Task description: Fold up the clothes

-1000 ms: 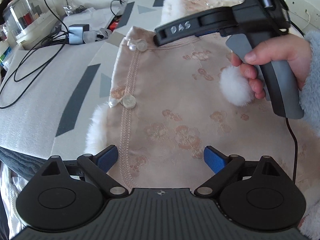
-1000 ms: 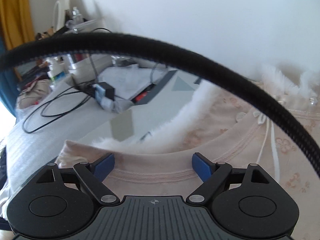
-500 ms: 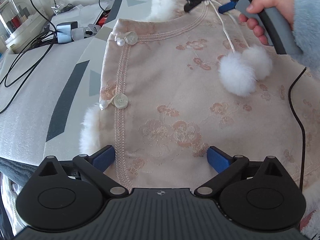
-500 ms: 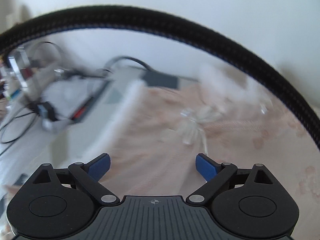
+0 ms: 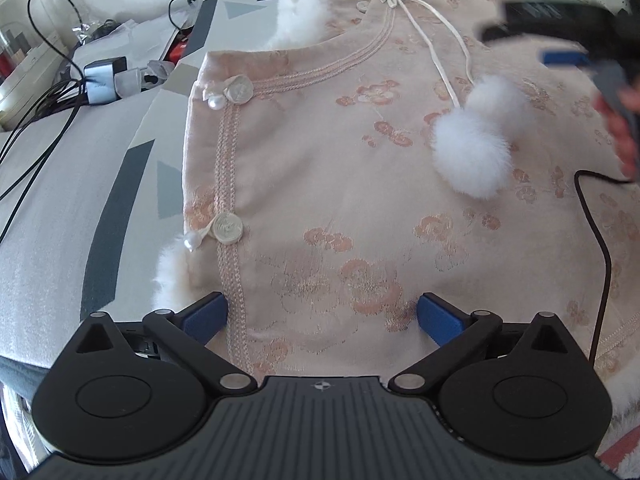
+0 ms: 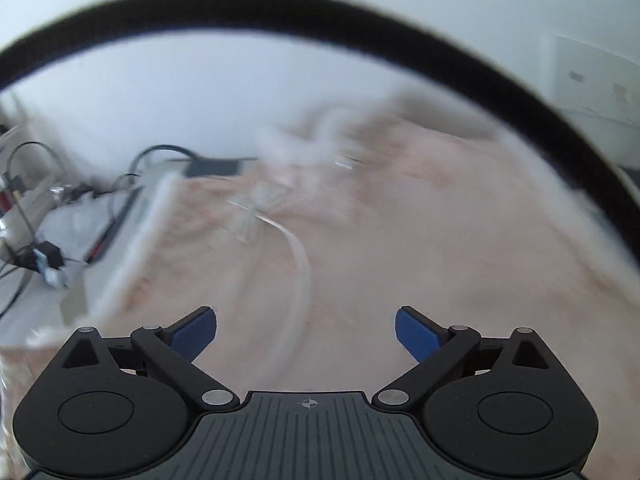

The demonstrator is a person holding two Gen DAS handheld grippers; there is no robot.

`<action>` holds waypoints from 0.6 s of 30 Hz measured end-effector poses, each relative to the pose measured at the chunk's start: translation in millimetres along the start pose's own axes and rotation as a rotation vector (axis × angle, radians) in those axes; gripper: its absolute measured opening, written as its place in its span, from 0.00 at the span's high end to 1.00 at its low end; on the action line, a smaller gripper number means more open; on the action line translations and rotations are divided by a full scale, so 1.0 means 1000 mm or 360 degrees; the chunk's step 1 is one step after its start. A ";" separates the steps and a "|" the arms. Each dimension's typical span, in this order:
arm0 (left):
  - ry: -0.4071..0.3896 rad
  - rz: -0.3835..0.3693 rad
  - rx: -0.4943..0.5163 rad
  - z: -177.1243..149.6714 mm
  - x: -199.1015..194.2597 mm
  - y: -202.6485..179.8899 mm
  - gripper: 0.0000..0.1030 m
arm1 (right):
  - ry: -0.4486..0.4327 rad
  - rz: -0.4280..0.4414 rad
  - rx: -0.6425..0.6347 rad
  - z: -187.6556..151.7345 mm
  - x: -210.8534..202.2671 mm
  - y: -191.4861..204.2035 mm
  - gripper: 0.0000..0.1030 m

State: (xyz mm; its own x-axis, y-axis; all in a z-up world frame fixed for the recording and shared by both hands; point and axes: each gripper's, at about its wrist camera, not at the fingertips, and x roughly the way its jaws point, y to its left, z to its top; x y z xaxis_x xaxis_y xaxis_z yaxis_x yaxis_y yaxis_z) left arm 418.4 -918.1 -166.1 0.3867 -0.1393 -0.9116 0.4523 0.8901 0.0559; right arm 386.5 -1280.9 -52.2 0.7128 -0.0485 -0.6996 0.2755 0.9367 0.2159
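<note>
A pink floral garment [image 5: 360, 168] with white fur trim, knot buttons and two white pompoms [image 5: 472, 148] on cords lies flat on a grey patterned bed cover [image 5: 72, 184]. Its left side is folded in, with a straight braided edge. My left gripper [image 5: 322, 316] is open, low over the garment's near part. My right gripper [image 6: 306, 330] is open above the garment [image 6: 400, 240]; this view is motion-blurred. The right gripper also shows blurred at the far right of the left wrist view [image 5: 560, 52].
Black cables [image 5: 36, 128], a charger block [image 5: 102, 80] and small clutter lie on the bed cover at the far left. A white wall [image 6: 280, 72] stands behind. A thick black cable [image 6: 360, 40] arcs across the right wrist view.
The right gripper has swung from the garment's folded left edge to the right, away over the garment. The pompoms and cords now lie uncovered. The left gripper has barely moved.
</note>
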 end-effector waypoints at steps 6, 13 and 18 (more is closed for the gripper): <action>-0.0024 -0.0053 0.0062 0.006 0.004 0.002 0.00 | 0.0091 -0.0332 0.0189 -0.061 -0.042 -0.058 0.07; -0.0039 -0.0084 0.0071 0.007 0.005 0.003 0.00 | 0.0016 -0.0503 0.0410 -0.124 -0.108 -0.079 0.07; -0.0060 -0.0084 0.0069 0.005 0.003 0.004 0.00 | -0.0097 -0.0619 0.0494 -0.164 -0.152 -0.075 0.07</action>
State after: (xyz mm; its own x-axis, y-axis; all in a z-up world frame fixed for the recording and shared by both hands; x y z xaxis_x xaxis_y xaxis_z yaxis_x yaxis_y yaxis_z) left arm 425.7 -917.4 -166.7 0.3911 -0.2022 -0.8979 0.5069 0.8616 0.0267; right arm 151.9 -1287.5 -73.6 0.5529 -0.4025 -0.7296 0.7007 0.6984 0.1456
